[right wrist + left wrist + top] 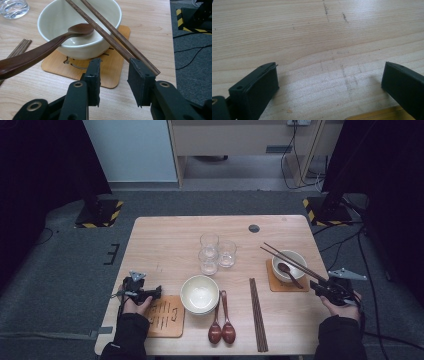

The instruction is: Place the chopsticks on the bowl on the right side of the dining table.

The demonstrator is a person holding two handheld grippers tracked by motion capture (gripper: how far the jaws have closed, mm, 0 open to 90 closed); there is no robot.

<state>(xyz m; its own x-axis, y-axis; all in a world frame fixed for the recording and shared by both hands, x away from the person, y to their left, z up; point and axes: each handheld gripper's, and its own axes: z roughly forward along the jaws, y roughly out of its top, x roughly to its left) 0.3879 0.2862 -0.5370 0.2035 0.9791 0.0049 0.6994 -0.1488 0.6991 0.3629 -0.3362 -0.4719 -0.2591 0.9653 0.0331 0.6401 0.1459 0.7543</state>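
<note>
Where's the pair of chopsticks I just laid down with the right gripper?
In the high view the chopsticks lie slanted across the rim of the white bowl at the table's right, above the spoon, ends by the right gripper.

Brown chopsticks [110, 32] paired, slanting across white bowl [80, 47] rim.

Left gripper [156, 292] and right gripper [314, 285]: black bodies, each topped by a grey three-cornered plate and trailing a black cable. Jaws are flat, matte black blocks with small round holes; brass-coloured screws sit at the hinged black links. The person wears dark long sleeves [129, 335] with ribbed cuffs.
</note>
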